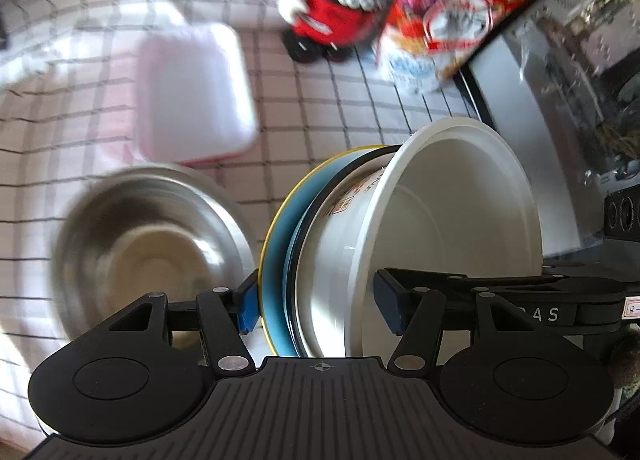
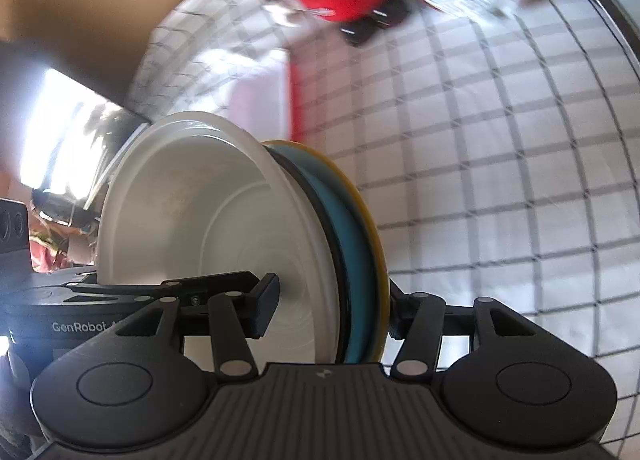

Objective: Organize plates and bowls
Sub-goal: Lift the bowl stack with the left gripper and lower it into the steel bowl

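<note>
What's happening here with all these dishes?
A person is tidying dishes with two clamps. The left hand-held gripper and the right hand-held gripper both grip one stack: a white bowl nested in a blue plate with a yellow rim, held tilted above the checked tablecloth. A steel bowl and a white tray sit nearby.

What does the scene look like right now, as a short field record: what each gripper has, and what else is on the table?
held stack: white bowl nested in a blue plate with a yellow rim, tipped on edge
left gripper: jaws either side of the stack's edge
right gripper: one finger inside the bowl, the other behind the plate
steel bowl: empty, on the checked tablecloth, beside the stack
white square container: beyond the steel bowl
background: red cereal box, blurred
</note>
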Demonstrator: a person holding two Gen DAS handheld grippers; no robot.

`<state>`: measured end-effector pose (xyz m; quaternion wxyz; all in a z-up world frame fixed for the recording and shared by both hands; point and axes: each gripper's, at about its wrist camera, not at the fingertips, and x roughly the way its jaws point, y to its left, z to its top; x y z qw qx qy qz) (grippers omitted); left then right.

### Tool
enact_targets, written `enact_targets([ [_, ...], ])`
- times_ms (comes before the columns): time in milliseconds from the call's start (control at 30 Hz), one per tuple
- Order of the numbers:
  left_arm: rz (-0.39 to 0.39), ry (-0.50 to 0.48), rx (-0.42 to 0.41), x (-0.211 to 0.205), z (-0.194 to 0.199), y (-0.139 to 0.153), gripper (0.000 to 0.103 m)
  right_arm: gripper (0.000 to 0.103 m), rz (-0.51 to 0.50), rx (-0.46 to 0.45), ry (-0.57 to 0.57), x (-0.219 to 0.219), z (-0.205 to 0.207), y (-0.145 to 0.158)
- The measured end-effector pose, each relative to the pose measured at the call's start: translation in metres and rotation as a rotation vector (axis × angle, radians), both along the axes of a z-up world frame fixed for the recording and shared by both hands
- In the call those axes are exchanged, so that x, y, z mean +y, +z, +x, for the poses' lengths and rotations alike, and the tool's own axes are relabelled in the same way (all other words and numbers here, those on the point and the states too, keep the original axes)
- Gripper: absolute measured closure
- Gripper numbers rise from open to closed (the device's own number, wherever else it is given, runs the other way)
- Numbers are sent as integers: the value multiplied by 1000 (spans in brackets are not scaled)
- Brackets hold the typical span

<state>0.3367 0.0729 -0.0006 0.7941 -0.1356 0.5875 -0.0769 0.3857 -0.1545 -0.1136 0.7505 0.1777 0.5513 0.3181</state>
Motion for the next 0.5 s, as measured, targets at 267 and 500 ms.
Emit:
enact_targets([
  [267,14,90,-37,93,-24,10,41,47,7,-31,104,102,-3,16],
  [500,-70,113,56,142,-33,-42,42,47,-109,88,149,155,-5,-20],
])
